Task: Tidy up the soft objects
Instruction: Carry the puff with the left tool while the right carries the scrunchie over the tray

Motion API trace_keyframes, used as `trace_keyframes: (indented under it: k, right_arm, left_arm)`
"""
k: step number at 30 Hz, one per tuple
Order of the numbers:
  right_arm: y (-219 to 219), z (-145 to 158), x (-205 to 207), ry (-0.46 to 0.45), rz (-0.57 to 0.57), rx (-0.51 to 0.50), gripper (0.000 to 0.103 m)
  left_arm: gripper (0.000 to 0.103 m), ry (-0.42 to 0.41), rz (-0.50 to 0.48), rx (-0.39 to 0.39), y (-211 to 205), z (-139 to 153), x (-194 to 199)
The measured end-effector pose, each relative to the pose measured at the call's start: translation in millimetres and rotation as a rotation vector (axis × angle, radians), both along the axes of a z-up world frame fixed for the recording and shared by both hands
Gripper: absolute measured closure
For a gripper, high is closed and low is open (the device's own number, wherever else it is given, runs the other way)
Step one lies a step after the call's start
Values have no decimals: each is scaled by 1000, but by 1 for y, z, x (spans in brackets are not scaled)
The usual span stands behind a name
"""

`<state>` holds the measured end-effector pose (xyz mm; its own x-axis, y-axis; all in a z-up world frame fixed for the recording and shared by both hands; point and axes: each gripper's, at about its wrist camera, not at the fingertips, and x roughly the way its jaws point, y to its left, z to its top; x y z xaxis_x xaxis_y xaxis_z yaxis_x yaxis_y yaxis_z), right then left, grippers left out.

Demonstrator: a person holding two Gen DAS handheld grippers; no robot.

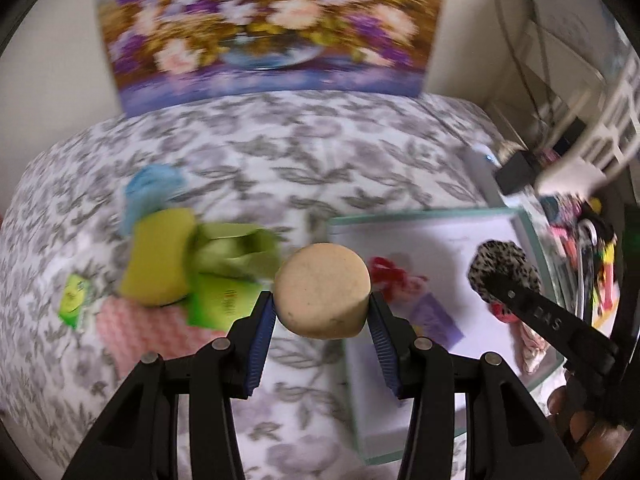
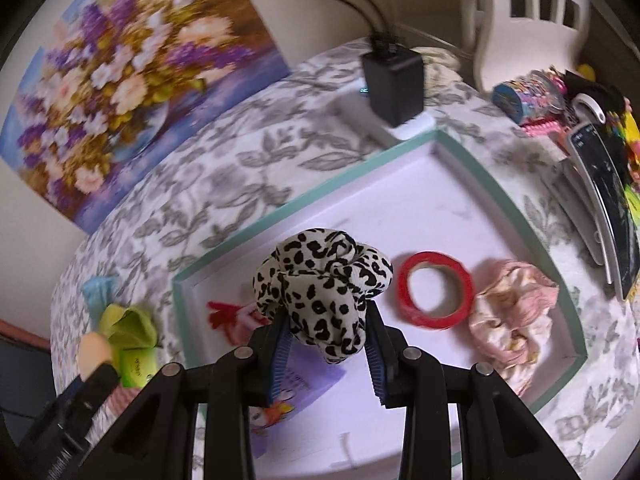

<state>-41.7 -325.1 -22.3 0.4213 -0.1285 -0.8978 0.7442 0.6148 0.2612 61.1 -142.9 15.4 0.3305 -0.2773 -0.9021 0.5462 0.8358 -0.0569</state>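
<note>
My left gripper [image 1: 322,310] is shut on a round beige sponge puff [image 1: 323,290], held above the flowered bedspread just left of the white tray [image 1: 420,216]. My right gripper [image 2: 327,338] is shut on a leopard-print scrunchie [image 2: 324,286], held over the tray [image 2: 304,204]; it also shows in the left wrist view [image 1: 504,270]. In the tray lie a red tape roll [image 2: 434,294], a pink scrunchie [image 2: 510,316] and a purple card [image 2: 296,388]. A yellow sponge [image 1: 160,256], a green cloth [image 1: 236,252] and a blue cloth [image 1: 154,188] lie left of the tray.
A pink checked cloth [image 1: 140,324] and green packets [image 1: 222,300] lie on the bed. A black charger [image 2: 394,80] on a white block sits behind the tray. A phone [image 2: 608,200] and colourful clutter [image 2: 536,96] lie at the right. A flower painting [image 1: 264,24] leans on the wall.
</note>
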Motion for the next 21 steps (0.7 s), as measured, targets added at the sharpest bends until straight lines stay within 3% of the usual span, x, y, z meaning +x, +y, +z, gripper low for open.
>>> trace_keyframes:
  k: [5, 11, 21]
  right_arm:
    - [-15, 1, -7, -7, -31, -17, 66]
    - [-27, -5, -9, 0, -58, -21, 66]
    - [-38, -9, -10, 1, -66, -27, 64]
  left_arm:
    - [54, 15, -81, 1, -34, -14, -15]
    - [54, 55, -113, -1, -57, -33, -21]
    - [54, 49, -158, 6, -87, -45, -21]
